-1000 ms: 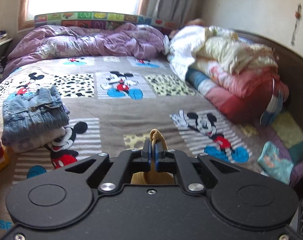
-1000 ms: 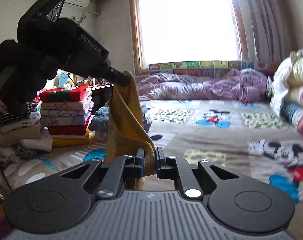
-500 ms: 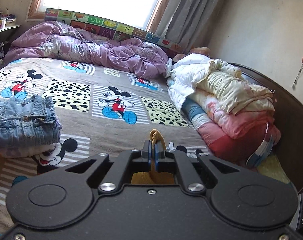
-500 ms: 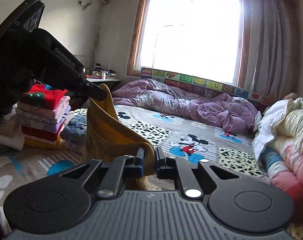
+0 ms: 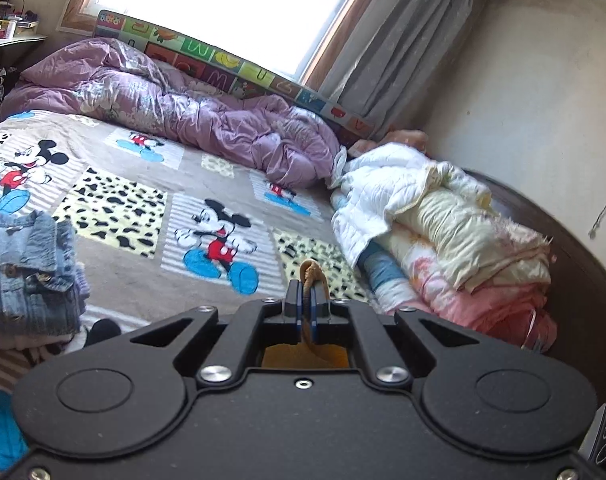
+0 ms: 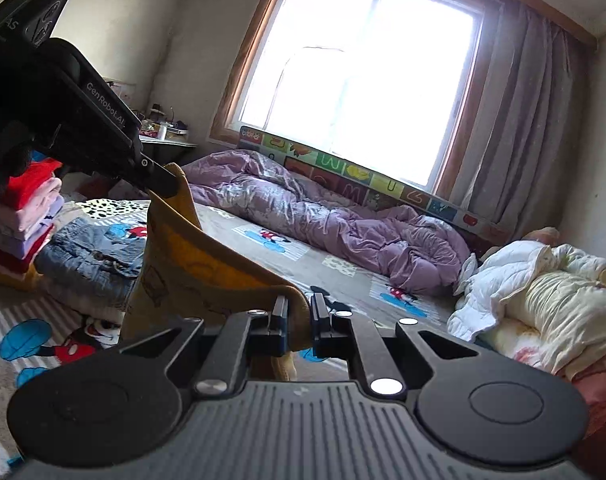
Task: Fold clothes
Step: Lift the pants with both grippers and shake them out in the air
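Fingers of both grippers still pinch the yellow garment (image 6: 207, 272), now lifted higher.

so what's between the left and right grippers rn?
Only the yellow garment, stretched from left gripper to right gripper, both clamping it; right wrist view.

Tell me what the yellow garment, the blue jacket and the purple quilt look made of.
Yellow garment: soft matte knit, probably cotton; its edge looks ribbed and it drapes limply between both claws. Blue jacket: faded denim, with visible seams and a button. Purple quilt: smooth, slightly glossy fabric, possibly satin or polyester; its puffy folds catch the light.
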`<state>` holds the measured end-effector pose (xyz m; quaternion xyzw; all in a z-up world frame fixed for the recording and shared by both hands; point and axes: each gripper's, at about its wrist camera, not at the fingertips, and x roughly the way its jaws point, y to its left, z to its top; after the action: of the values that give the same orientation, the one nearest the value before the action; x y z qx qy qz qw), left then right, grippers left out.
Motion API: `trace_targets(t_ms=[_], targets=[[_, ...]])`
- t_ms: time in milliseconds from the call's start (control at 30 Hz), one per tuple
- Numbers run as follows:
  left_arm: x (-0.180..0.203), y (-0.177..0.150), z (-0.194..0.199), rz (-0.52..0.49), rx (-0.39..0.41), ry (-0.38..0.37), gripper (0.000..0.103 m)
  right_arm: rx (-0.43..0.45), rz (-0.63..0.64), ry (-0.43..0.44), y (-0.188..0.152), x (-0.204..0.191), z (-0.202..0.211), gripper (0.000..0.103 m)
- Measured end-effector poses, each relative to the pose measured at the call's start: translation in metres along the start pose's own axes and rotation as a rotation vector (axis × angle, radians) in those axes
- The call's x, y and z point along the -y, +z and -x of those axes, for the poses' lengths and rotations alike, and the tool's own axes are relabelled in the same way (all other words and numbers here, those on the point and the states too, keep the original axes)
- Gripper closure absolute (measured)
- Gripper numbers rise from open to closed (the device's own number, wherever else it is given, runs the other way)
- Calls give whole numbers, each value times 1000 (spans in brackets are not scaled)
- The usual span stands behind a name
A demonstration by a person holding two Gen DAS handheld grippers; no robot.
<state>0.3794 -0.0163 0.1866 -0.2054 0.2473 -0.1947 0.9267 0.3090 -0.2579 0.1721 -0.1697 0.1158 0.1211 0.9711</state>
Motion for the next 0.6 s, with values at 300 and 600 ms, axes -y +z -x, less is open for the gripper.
trace_targets(t_ms=[300, 600], targets=[[-30, -49, -4, 36, -14, -21, 101, 15, 69, -26, -29, -20, -4, 90], [-73, -161, 22, 132, -146, -5, 101, -106, 112, 73, -130, -98, 42, 91]])
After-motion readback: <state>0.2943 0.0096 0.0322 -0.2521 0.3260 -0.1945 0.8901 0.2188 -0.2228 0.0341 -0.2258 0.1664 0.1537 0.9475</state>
